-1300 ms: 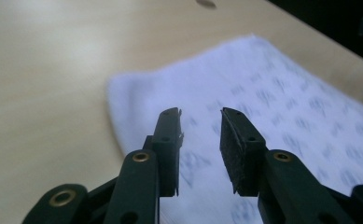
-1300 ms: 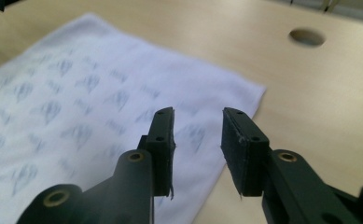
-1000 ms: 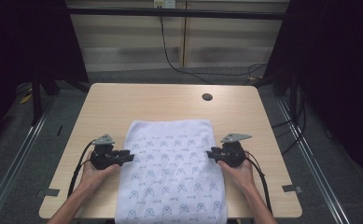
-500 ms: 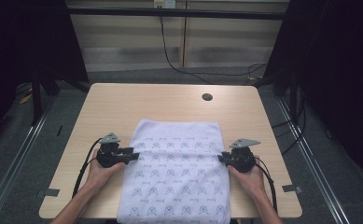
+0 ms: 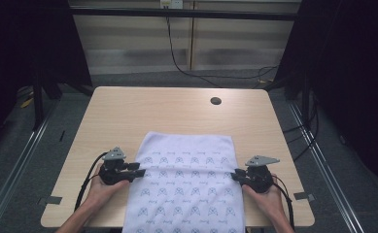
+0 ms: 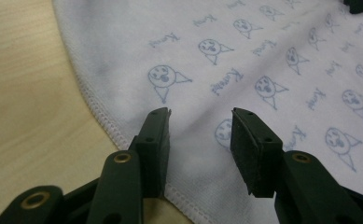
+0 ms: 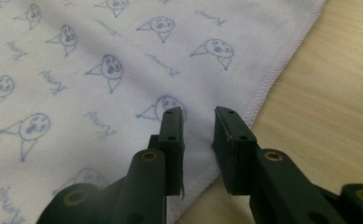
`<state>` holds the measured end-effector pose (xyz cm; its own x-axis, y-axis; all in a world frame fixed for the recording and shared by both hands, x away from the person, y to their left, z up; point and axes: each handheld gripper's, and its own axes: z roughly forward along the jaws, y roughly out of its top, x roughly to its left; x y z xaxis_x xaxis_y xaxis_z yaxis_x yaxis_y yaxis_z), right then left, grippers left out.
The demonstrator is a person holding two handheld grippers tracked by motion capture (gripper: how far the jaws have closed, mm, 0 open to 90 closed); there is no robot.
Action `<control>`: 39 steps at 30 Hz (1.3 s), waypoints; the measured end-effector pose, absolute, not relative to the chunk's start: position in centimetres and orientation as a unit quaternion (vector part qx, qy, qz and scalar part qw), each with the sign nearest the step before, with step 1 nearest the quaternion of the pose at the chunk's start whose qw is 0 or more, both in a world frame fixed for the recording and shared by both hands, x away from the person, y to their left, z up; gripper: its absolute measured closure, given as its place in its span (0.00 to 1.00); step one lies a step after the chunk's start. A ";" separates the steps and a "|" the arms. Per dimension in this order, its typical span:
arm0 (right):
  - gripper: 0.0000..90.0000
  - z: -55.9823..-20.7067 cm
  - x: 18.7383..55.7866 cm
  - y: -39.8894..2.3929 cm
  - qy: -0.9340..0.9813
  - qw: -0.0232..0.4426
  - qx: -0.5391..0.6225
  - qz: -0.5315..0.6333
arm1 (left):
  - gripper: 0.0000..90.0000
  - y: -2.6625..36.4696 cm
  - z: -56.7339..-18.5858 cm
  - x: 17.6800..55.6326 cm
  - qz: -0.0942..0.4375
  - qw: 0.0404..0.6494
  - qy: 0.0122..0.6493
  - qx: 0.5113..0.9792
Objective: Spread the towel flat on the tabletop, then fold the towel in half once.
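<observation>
The desk (image 5: 128, 116) is pale wood grain with rounded corners, standing on grey carpet; dark drapes hang at either side of the room, and a black cable (image 5: 177, 53) runs down the light panelled wall behind. On the left, a grey rail (image 5: 19, 160) runs along the floor.

The left tool (image 5: 139, 170) sits at the left hem of the towel (image 5: 189, 170), its jaws apart over the stitched edge with cloth lying between them but not pinched; they have just been opening. The towel itself lies flat in the near middle of the desk, its front end hanging over the near edge. It is white with a repeating pale blue print of small round faces with a triangle beside each, and a slanted script word between them that I cannot read for certain.

Beyond it, a dark round hole (image 5: 215, 101) sits in the desktop. The right tool (image 5: 236, 175) is at the right hem, jaws narrowly apart, having just been closing, the edge between them unclamped.
</observation>
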<state>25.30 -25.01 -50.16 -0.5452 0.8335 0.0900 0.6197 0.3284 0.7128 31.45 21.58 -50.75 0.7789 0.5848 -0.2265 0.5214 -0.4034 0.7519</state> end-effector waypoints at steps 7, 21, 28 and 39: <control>0.77 -50.1 24.0 -24.6 0.804 0.130 0.449 0.367 | 0.66 22.8 -50.7 29.4 0.016 0.440 0.325 0.837; 0.68 -49.2 21.6 -23.2 0.820 0.117 0.421 0.370 | 0.62 23.5 -49.7 28.5 0.006 0.435 0.325 0.840; 0.60 -47.7 26.5 -24.0 0.799 0.150 0.430 0.393 | 0.61 22.9 -47.9 31.7 0.033 0.462 0.344 0.817; 0.53 -47.8 32.0 -23.8 0.785 0.157 0.446 0.400 | 0.59 22.3 -47.1 35.4 0.073 0.477 0.374 0.792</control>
<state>31.97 -23.80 -47.85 -0.5528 0.8260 0.1100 0.5745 0.2821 0.7683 35.41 22.34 -47.06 0.7089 0.6630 -0.2407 0.5229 -0.2650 0.8101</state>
